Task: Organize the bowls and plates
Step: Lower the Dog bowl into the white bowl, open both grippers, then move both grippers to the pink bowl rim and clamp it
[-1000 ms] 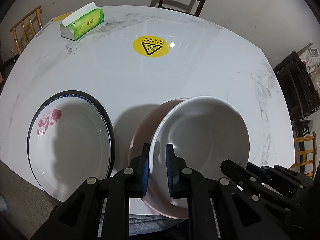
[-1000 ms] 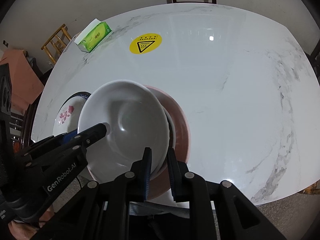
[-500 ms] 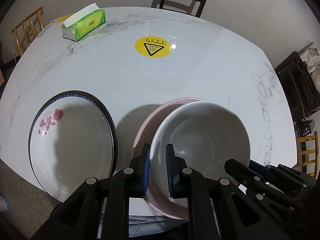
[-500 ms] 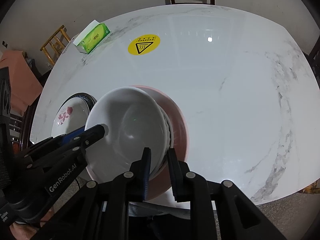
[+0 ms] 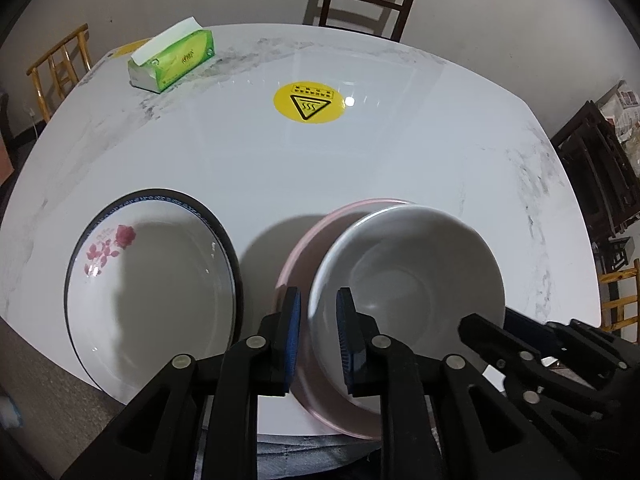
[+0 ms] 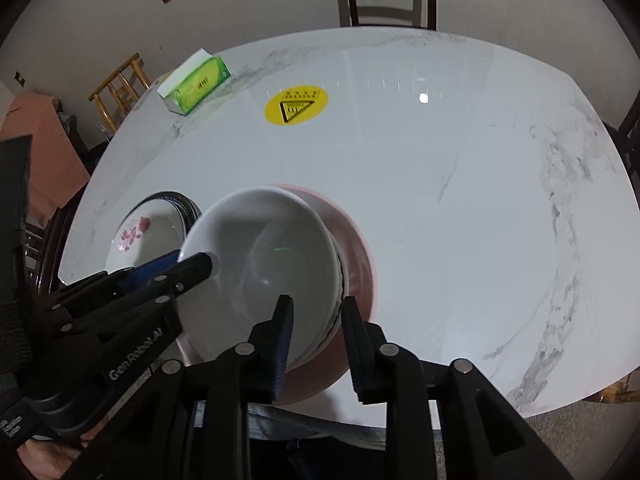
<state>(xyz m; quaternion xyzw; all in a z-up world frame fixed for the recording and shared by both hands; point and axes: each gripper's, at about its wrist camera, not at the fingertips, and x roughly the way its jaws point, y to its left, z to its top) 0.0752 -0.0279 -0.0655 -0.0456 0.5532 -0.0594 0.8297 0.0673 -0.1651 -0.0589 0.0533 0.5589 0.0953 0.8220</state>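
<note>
A white bowl [image 5: 416,280] sits nested in a pink bowl [image 5: 308,252] near the table's front edge. My left gripper [image 5: 318,324] straddles the white bowl's left rim, jaws slightly apart, no longer pinching it. My right gripper [image 6: 316,324] straddles the white bowl's [image 6: 276,268] right rim above the pink bowl [image 6: 360,264], jaws also parted. A white plate with a dark rim and red flowers [image 5: 152,288] lies to the left; it also shows in the right wrist view [image 6: 144,232].
A green tissue box [image 5: 176,60] lies at the table's far left. A round yellow warning sticker [image 5: 310,102] marks the middle of the white marble table [image 5: 420,140]. Chairs stand behind the table and at its sides.
The white bowl came down from a tilted hold and settled into the pink bowl. Both grippers' jaws widened on its rim and pulled back slightly.
</note>
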